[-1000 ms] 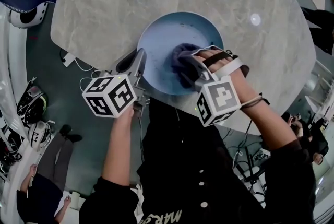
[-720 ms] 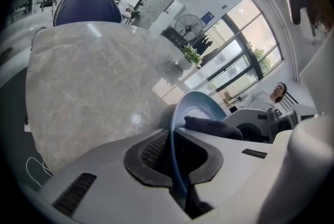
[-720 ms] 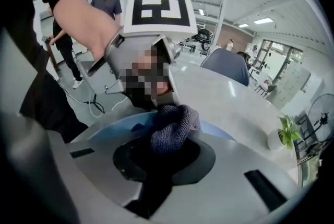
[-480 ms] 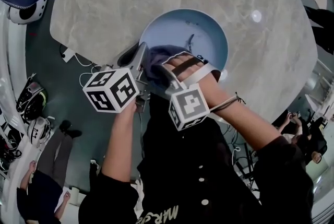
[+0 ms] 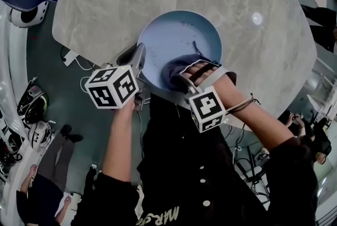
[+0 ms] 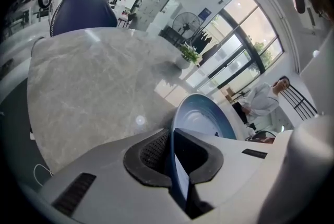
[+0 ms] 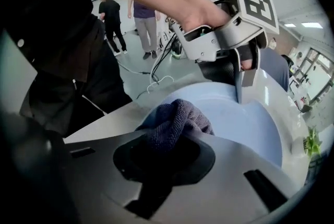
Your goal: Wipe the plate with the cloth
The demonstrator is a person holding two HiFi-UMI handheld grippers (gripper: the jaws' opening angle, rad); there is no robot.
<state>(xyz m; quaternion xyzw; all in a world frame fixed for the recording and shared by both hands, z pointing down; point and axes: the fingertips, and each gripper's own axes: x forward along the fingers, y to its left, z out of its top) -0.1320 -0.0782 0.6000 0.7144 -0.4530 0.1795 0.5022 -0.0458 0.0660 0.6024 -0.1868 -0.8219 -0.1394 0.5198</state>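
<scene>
Quick update. Since half a second back, my right tool (image 5: 183,78) has dragged the cloth (image 5: 176,69) over to the right. It was bunched right up beside my left tool (image 5: 140,59) at the near-left of the plate (image 5: 168,30). Now it sits on the near middle of the plate, with a clear gap to the left tool. A second ago it was in roughly this same spot, so that's one sweep left and back again.

The left tool hasn't budged. It's clamped on the plate's near-left rim, one jaw inside the rim and one outside.

The right tool is closed on the cloth. A dark purple wad of it bulges out from between the jaws and presses on the blue surface.

The plate sits at the near edge of the grey stone worktop (image 5: 105,3). Apart from the cloth, the only thing in it is a small dark streak (image 5: 196,46) just past the cloth. It might be a smear or a bit of fluff, I can't really tell from up here. The far half of the plate is bare blue.
</scene>
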